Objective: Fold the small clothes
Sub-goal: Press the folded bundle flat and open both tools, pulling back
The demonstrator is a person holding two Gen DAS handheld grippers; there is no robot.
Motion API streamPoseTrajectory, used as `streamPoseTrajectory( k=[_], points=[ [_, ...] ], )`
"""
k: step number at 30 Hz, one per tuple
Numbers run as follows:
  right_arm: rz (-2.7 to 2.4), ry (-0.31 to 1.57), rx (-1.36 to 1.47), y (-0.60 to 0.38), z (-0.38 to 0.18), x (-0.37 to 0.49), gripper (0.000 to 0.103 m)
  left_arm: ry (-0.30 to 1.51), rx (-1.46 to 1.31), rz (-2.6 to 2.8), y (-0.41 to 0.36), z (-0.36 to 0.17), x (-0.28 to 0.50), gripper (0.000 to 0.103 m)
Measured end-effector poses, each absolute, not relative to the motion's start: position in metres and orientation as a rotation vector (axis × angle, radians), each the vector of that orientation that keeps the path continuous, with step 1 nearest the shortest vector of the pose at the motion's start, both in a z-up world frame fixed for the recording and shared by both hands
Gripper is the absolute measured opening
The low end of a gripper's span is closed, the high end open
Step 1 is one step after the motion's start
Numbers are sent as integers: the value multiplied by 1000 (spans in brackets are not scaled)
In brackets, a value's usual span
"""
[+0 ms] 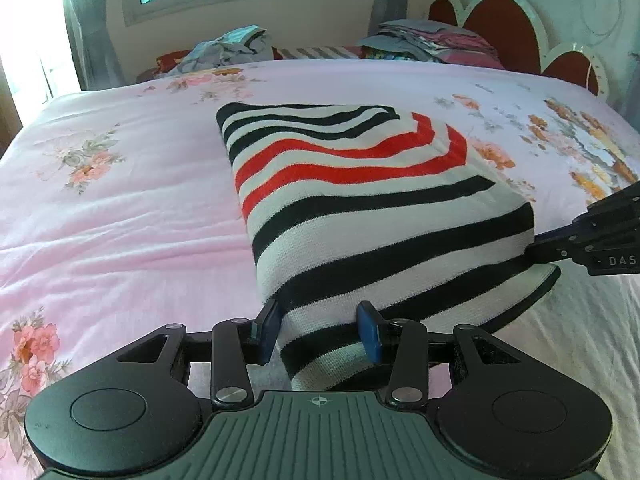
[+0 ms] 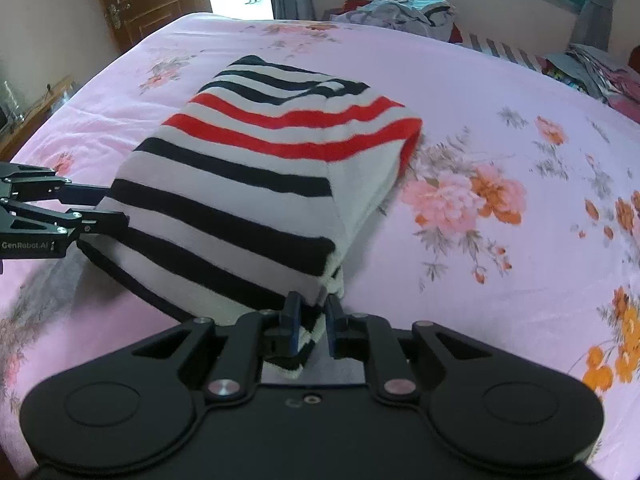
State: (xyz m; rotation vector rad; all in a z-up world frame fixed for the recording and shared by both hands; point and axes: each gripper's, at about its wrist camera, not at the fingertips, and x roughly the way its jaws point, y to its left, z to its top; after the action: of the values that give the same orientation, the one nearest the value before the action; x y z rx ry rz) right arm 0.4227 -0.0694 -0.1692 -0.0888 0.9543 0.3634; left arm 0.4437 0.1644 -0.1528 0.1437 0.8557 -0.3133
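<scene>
Striped knit garment in white, black and red, already doubled over, held by its near edge above a pink floral bedsheet — far half resting on the bed, near half lifted clear. Left gripper, black with blue pads, partly closed on a bunched near-left corner of the knit; cloth fills the gap between the pads, hence the moderately wide stance. Right gripper nearly shut, pinching the thinner near-right corner where several layered edges meet. Each tool visible from the other's camera: right one entering at the garment's side edge, left one likewise. Two-corner hold presumably chosen to keep the near edge taut and level, so that the layers travel together instead of sliding apart. Likely step in hand: carrying the near edge forward over the far half for another fold — or shifting the bundle as a whole; not decidable from these views. Thick knit, so a soft, rounded crease expected rather than a sharp one. Risk: inner layers slipping from the right-hand pinch. Beyond the garment, at the far edge of the bed: crumpled pile of grey and pale-blue unfolded clothes and a neat stack of folded clothes, well apart from the work, beside a red scalloped headboard.
</scene>
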Motion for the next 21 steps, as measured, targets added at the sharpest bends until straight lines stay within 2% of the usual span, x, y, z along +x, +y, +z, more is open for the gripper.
streamPoseTrajectory(
  k=[15,16,17,18,19,20,21],
  points=[
    [348,935,-84,-70,-162,417,15,856,136,-199,152,-149,435,42],
    [340,916,-71,-72,-157,413,19,848,134,-190,151,-145,432,46],
    [323,890,-56,-76,-151,406,25,834,138,-179,149,-142,426,57],
    [306,867,-48,-78,-146,400,51,820,145,-152,146,-140,421,96],
    [281,833,-47,-81,-142,393,91,786,154,-113,144,-138,413,103],
    [244,777,-55,-85,-138,383,103,745,160,-100,142,-135,405,103],
    [229,762,-62,-88,-136,377,103,737,160,-101,139,-135,400,103]
  ],
)
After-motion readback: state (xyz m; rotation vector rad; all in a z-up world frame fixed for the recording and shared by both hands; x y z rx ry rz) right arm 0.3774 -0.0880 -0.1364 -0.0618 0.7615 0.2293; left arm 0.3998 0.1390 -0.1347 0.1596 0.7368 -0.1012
